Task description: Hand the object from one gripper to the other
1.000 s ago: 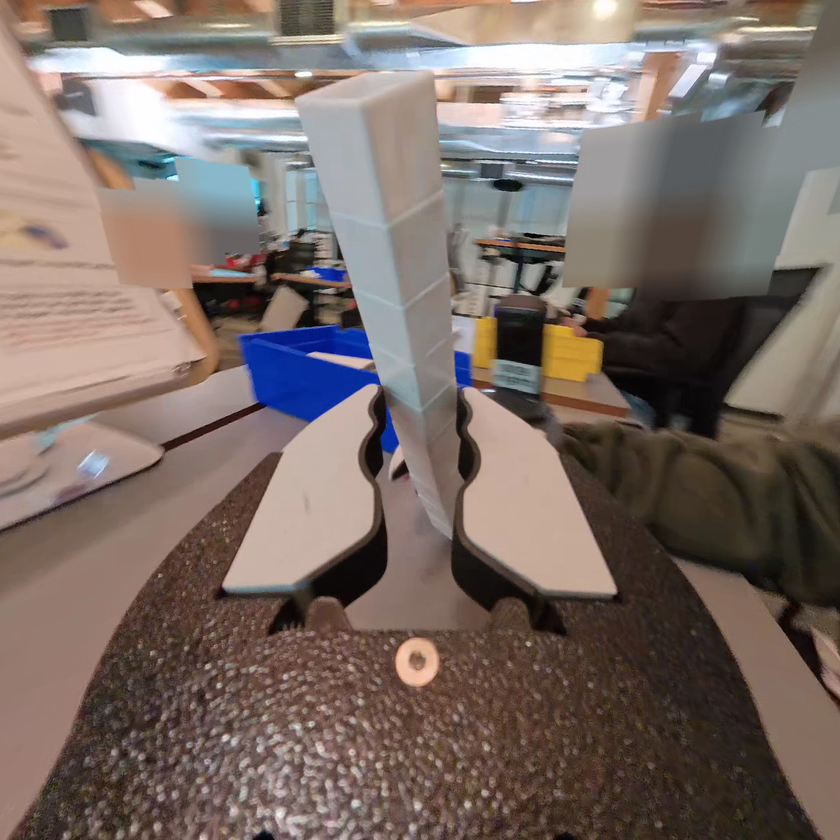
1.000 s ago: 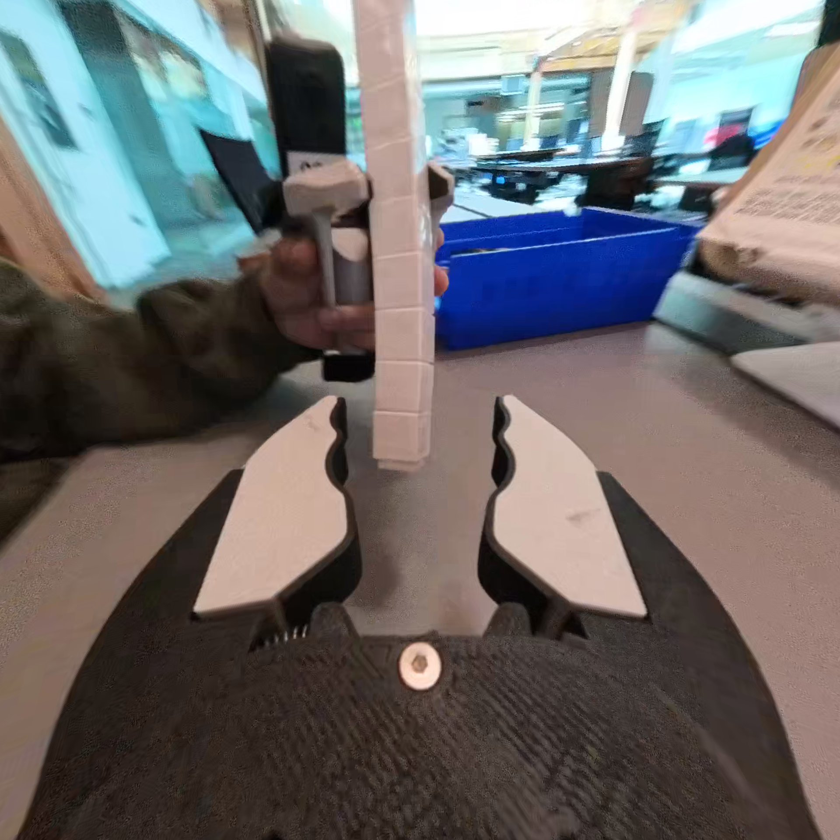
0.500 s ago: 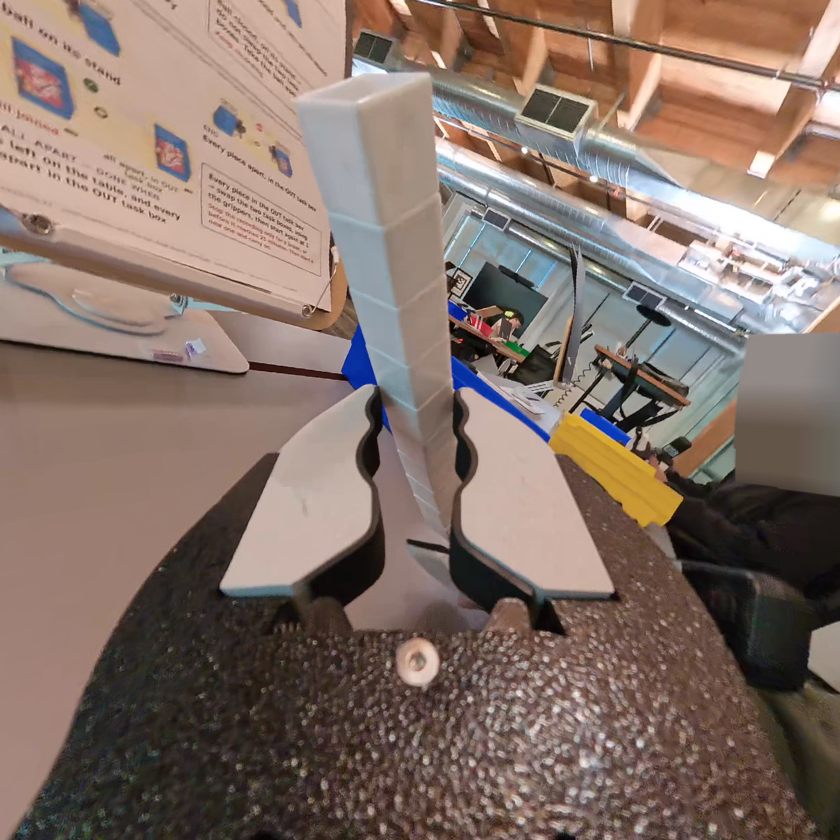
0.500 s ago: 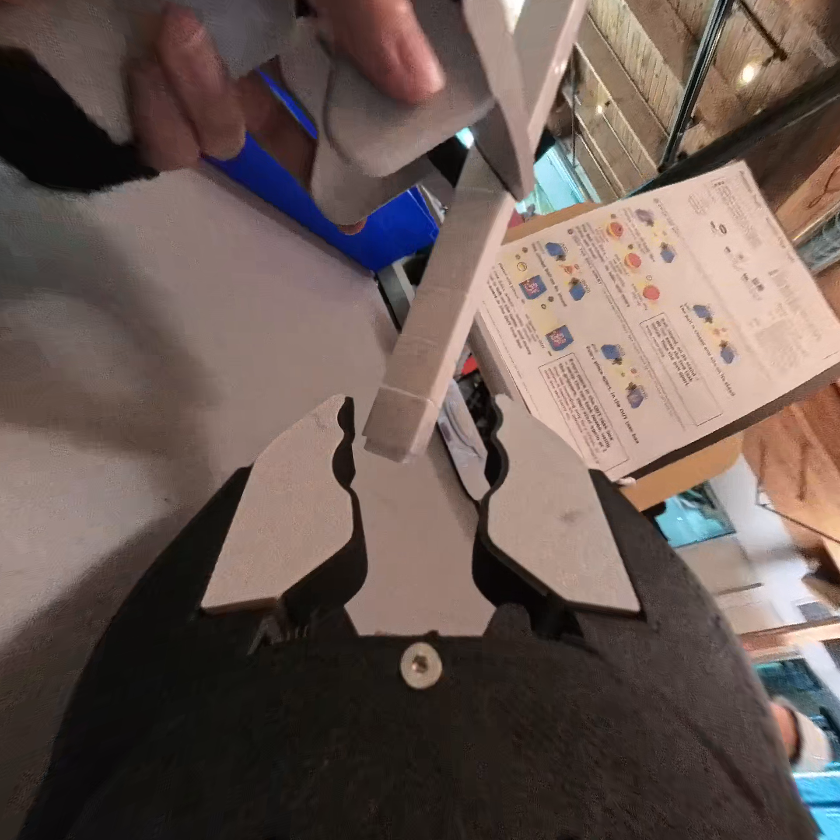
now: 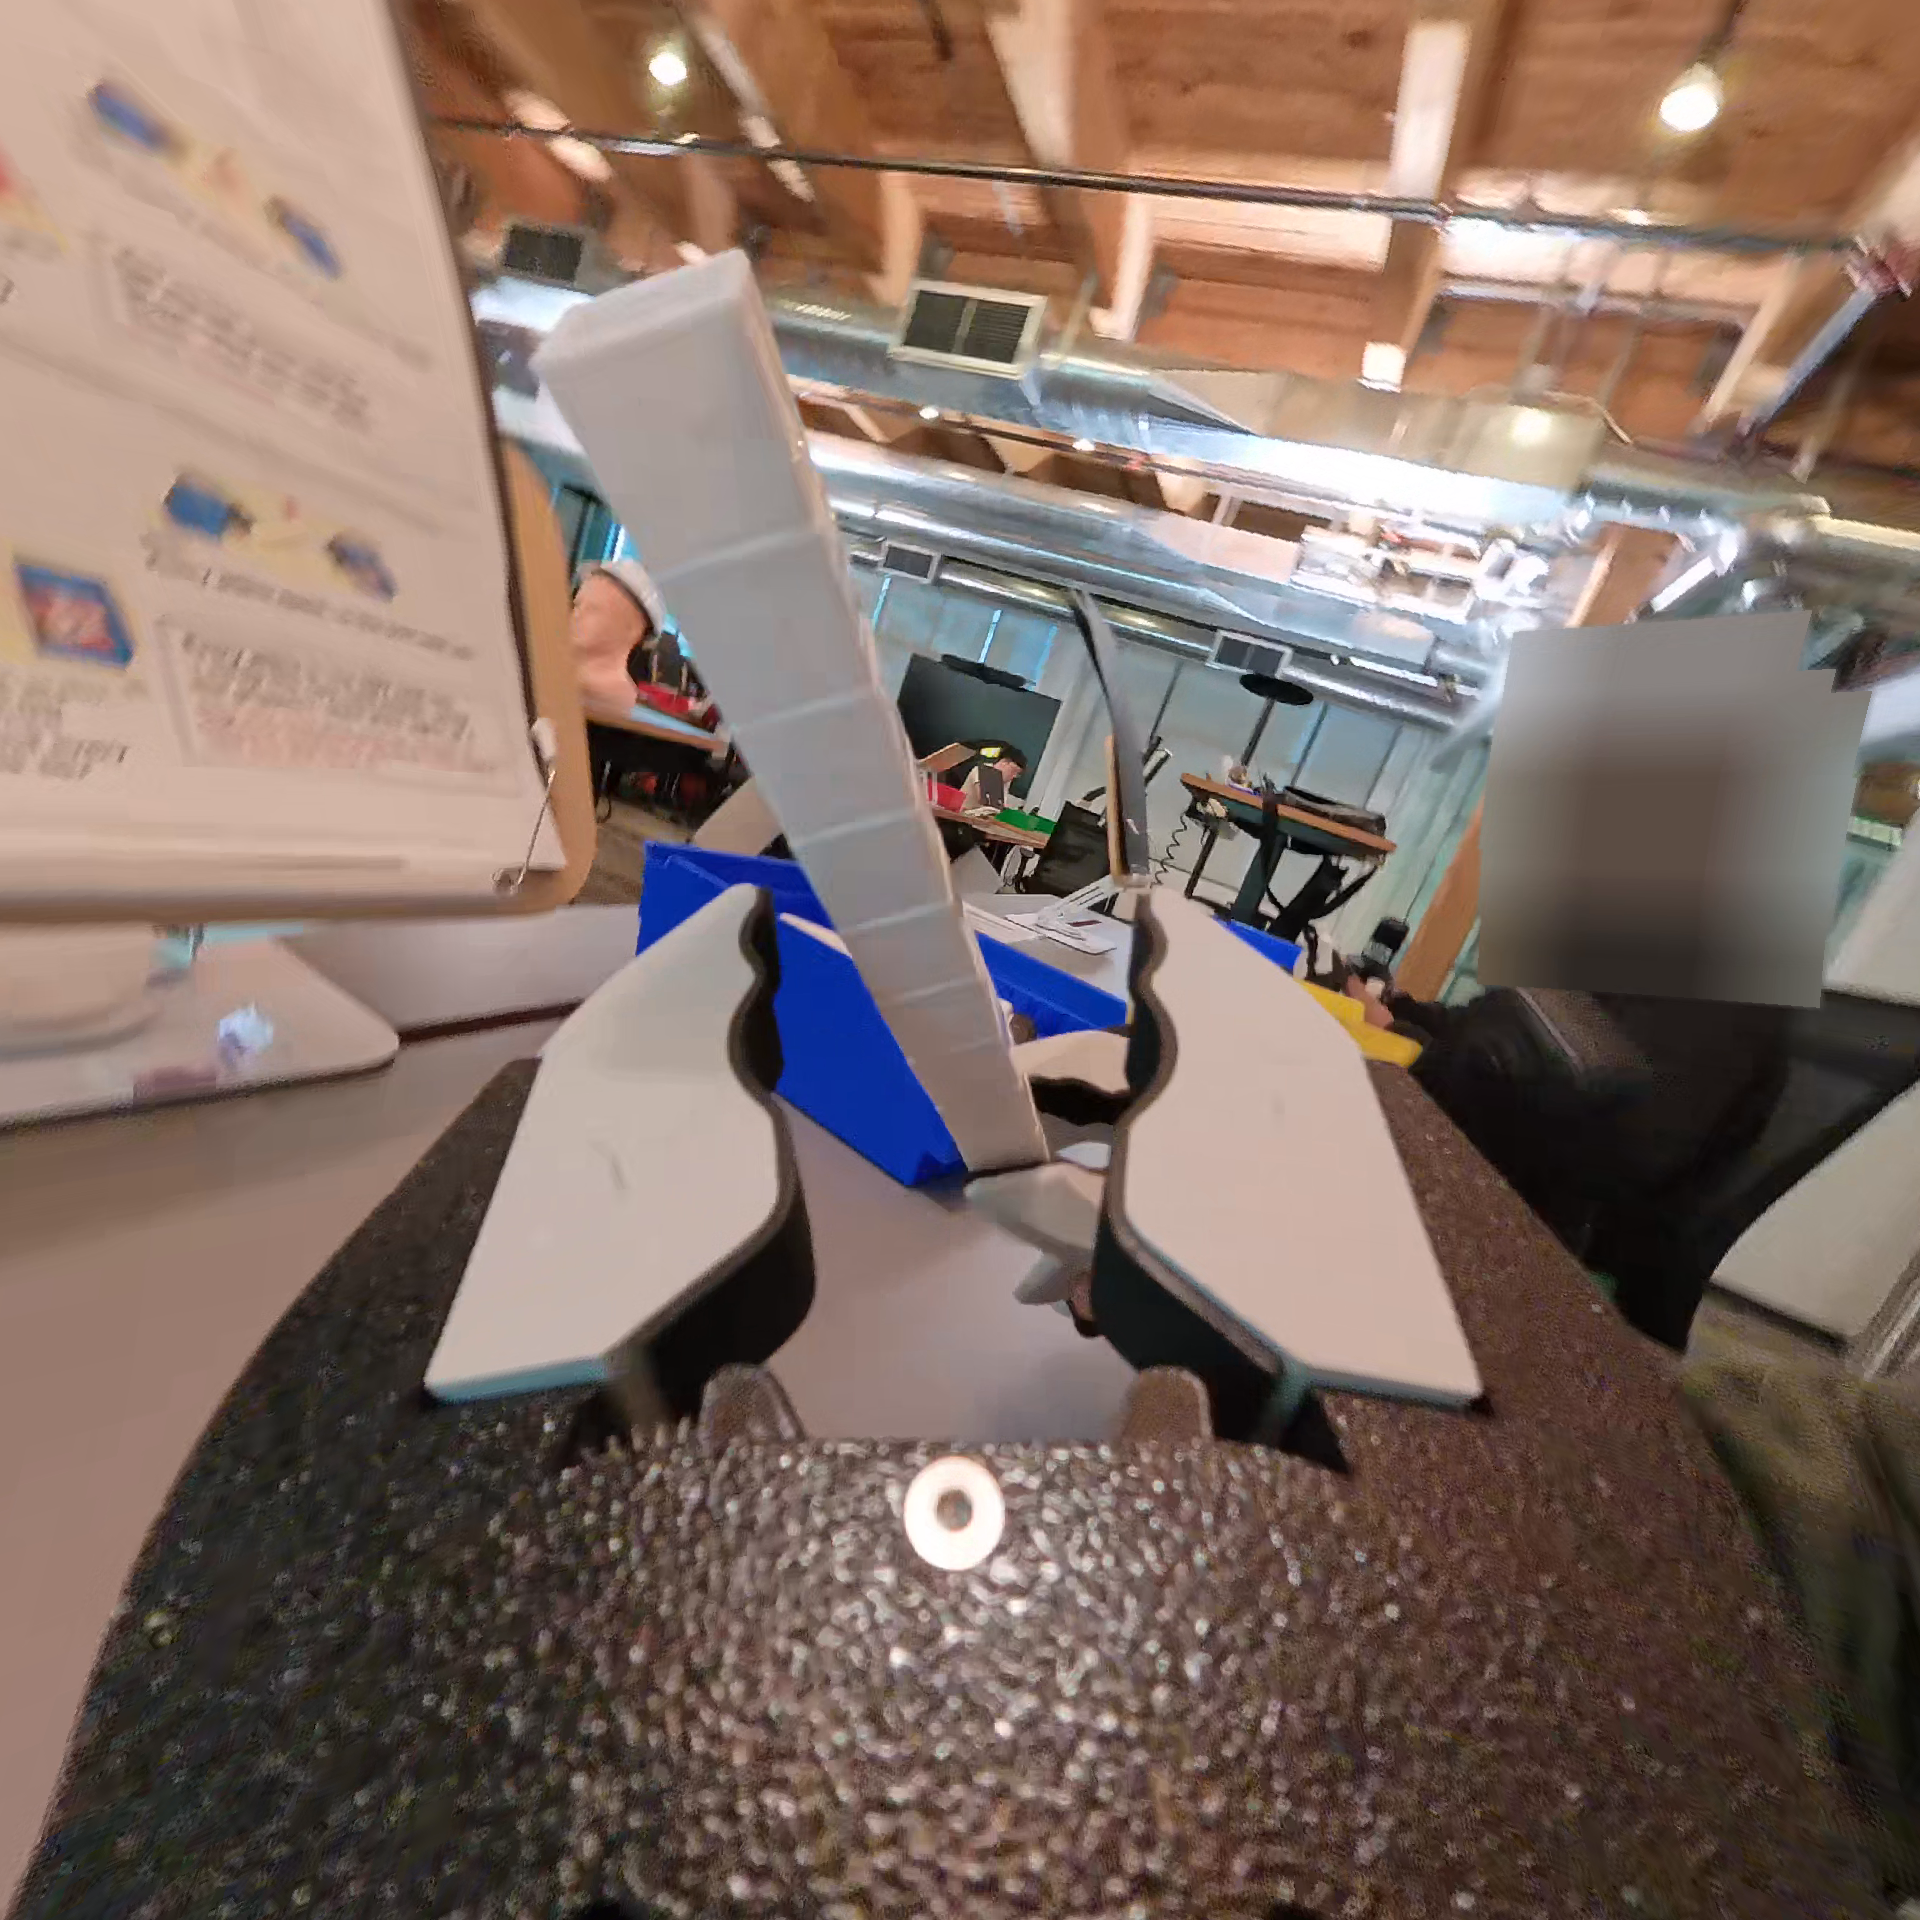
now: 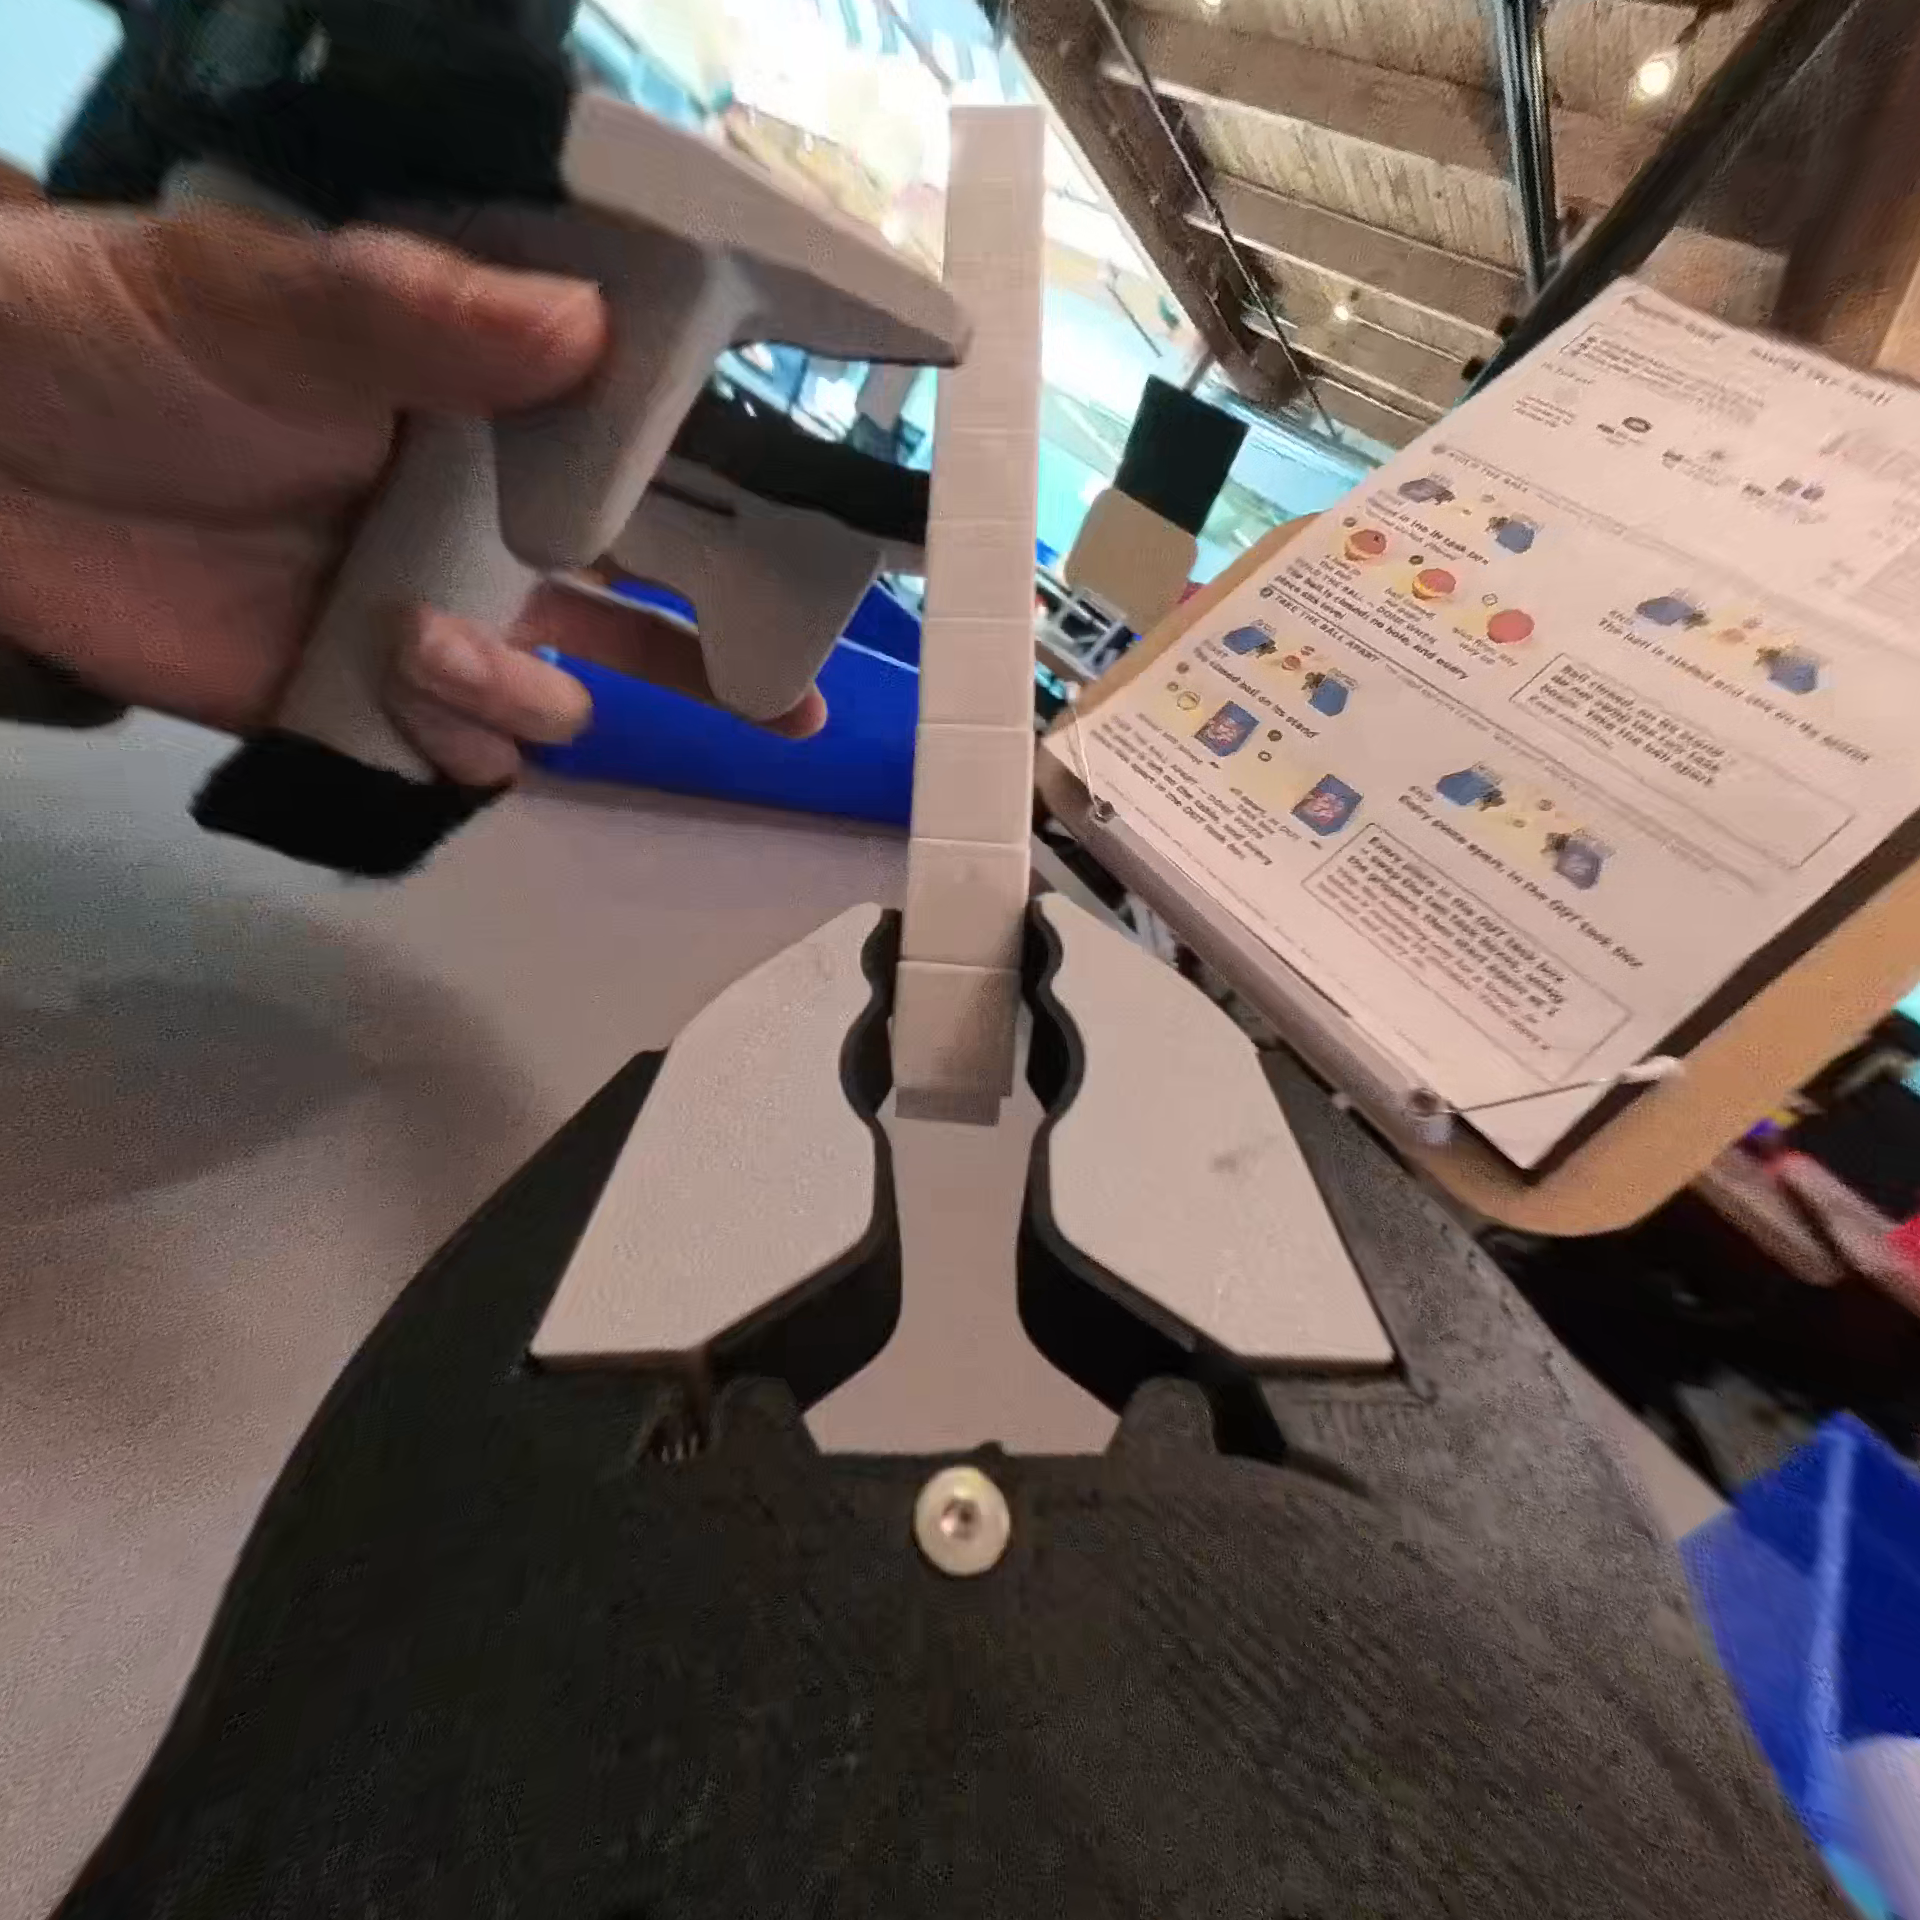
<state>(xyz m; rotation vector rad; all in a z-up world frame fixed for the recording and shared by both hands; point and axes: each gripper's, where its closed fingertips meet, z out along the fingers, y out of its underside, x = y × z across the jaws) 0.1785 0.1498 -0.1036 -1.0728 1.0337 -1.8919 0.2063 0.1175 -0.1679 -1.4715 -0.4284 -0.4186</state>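
The segmented white bar (image 6: 971, 665) is clamped at its lower end by the right tool (image 6: 961, 1023); the left tool (image 5: 951, 1049) is spread wide around it. Gripped so low, the bar could be levered loose by any knock.

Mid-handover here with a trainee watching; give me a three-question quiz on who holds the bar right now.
1. True or false: the left gripper is open around the white segmented bar.
2. Which gripper is shut on the bar? A) left B) right C) neither
3. Fill in: in the right wrist view, the printed sheet on the clipboard stands to the ____ of the bar.

Key: 1 true; 2 B; 3 right.
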